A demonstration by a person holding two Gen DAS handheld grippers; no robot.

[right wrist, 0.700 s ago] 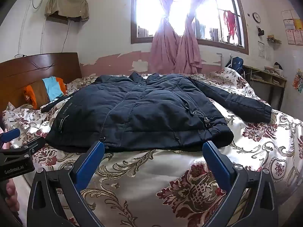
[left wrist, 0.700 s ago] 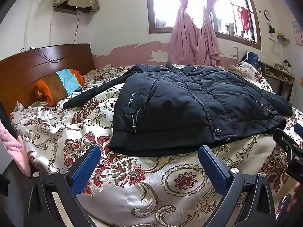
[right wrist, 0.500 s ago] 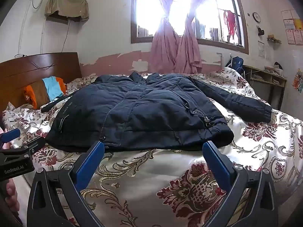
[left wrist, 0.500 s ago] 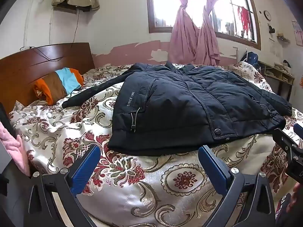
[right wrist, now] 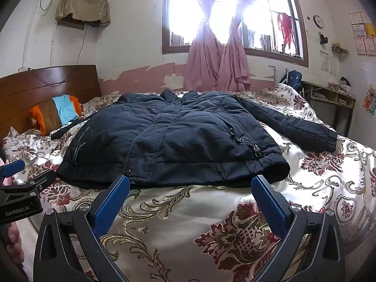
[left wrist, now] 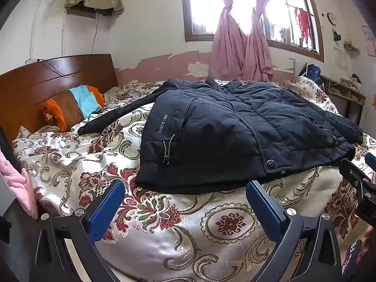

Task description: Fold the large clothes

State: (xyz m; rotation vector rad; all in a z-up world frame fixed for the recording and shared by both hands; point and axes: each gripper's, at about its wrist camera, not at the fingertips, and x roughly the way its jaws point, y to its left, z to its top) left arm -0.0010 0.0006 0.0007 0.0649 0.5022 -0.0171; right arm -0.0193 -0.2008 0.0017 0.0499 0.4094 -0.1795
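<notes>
A dark navy padded jacket [left wrist: 230, 131] lies flat, front up, on the floral bedspread [left wrist: 178, 230], its hem toward me and both sleeves spread out. It also shows in the right wrist view [right wrist: 178, 138]. My left gripper [left wrist: 185, 190] is open and empty, just short of the hem's left part. My right gripper [right wrist: 190, 185] is open and empty, with its fingertips at the hem's middle. The left sleeve [left wrist: 117, 115] runs toward the pillow. The right sleeve [right wrist: 296, 124] lies out to the right.
A striped orange, brown and blue pillow [left wrist: 72, 105] rests against the wooden headboard [left wrist: 47, 82]. A pink cloth [left wrist: 14, 185] hangs at the left edge. A wooden shelf unit [right wrist: 329, 98] stands right of the bed. The bedspread [right wrist: 211, 235] drops off at the near edge.
The left wrist view has shifted very slightly, with the scene a touch higher in frame. The jacket has not moved and both grippers stay open.
</notes>
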